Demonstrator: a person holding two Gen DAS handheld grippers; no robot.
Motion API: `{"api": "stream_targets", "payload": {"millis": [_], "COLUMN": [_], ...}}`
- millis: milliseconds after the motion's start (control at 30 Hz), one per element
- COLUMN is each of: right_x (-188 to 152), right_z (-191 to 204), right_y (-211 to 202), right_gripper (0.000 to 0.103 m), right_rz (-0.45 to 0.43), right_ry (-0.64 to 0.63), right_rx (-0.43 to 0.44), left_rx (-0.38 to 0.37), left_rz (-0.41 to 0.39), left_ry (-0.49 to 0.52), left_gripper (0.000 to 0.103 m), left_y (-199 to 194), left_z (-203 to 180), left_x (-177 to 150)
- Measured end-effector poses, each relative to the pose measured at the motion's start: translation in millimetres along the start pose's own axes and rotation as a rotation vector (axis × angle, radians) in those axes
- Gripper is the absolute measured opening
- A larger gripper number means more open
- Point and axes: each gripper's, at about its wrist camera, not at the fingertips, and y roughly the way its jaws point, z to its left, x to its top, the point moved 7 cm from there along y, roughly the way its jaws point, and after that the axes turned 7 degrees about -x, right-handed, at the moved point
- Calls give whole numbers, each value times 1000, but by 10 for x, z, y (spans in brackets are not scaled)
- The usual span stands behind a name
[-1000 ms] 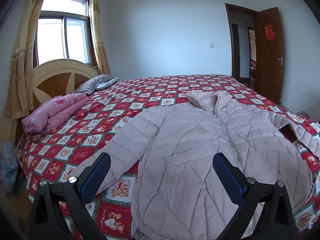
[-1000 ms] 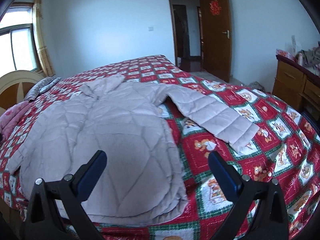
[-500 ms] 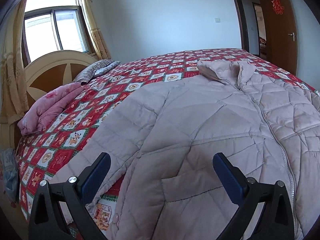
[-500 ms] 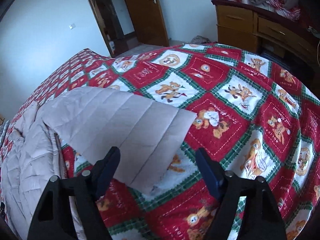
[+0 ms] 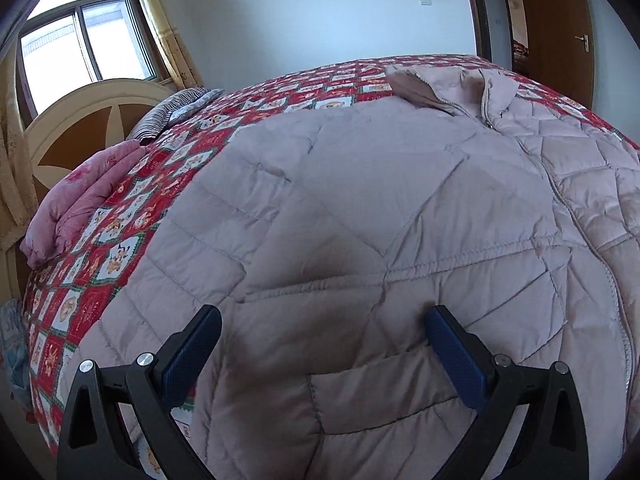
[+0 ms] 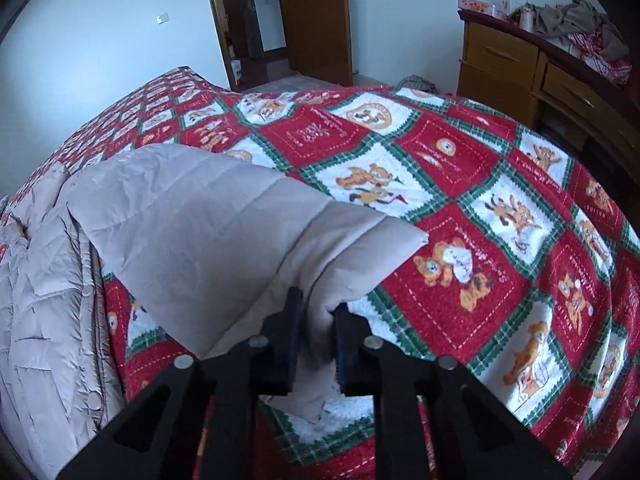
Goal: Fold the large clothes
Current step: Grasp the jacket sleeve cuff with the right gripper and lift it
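A pale quilted coat (image 5: 360,208) lies front-up, zipped, across a bed (image 6: 500,208) covered in a red-and-white bear-print quilt, collar toward the far side. The right gripper (image 6: 318,320) has its fingers clamped on the cuff end of the coat's sleeve (image 6: 208,220), which is bunched between them and raised off the quilt. The left gripper (image 5: 320,344) hovers low over the coat's chest near a pocket seam, fingers wide apart and holding nothing. The step in hand appears to be the first fold: bringing the sleeve in across the body. The next move likely calls for carrying the cuff leftward over the front while the left gripper steadies the padding, which may slide. Open quilt surrounds the sleeve on the right; a wooden dresser (image 6: 520,64) stands well beyond the bed's edge, and a pink folded blanket (image 5: 80,200) sits near the headboard, apart from the coat.
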Motion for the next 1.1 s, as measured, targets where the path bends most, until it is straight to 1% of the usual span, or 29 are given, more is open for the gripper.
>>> {"api": "stream_targets", "payload": {"millis": [133, 233, 300, 400, 500, 700, 867, 1000, 1100], "right_x": [195, 348, 435, 531, 598, 646, 657, 599, 467], "right_z": [118, 300, 452, 757, 1108, 1780, 2311, 2745, 3133], "right_y": [-199, -355, -444, -596, -744, -1004, -1103, -1223, -1340], "right_gripper": [13, 12, 12, 11, 10, 9, 8, 6, 5], "right_rz": [-77, -140, -178, -240, -298, -392, -440, -476, -501], "right_ry": [-38, -91, -124, -185, -253, -383, -478, -551, -619], "right_rx": [-15, -16, -8, 13, 46, 110, 163, 205, 241], "left_rx": [-18, 0, 23, 47, 44, 42, 53, 55, 52], "left_rz": [-37, -53, -61, -48, -31, -42, -48, -47, -52], "left_ry": [-42, -43, -39, -33, -35, -19, -16, -26, -26], "left_gripper": [102, 102, 102, 102, 102, 102, 102, 102, 102], "left_y": [-159, -170, -128, -15, 79, 145, 219, 284, 293], "left_z": [162, 243, 283, 326, 343, 322, 361, 424, 445], "left_x": [216, 343, 408, 469, 496, 568, 669, 722, 729]}}
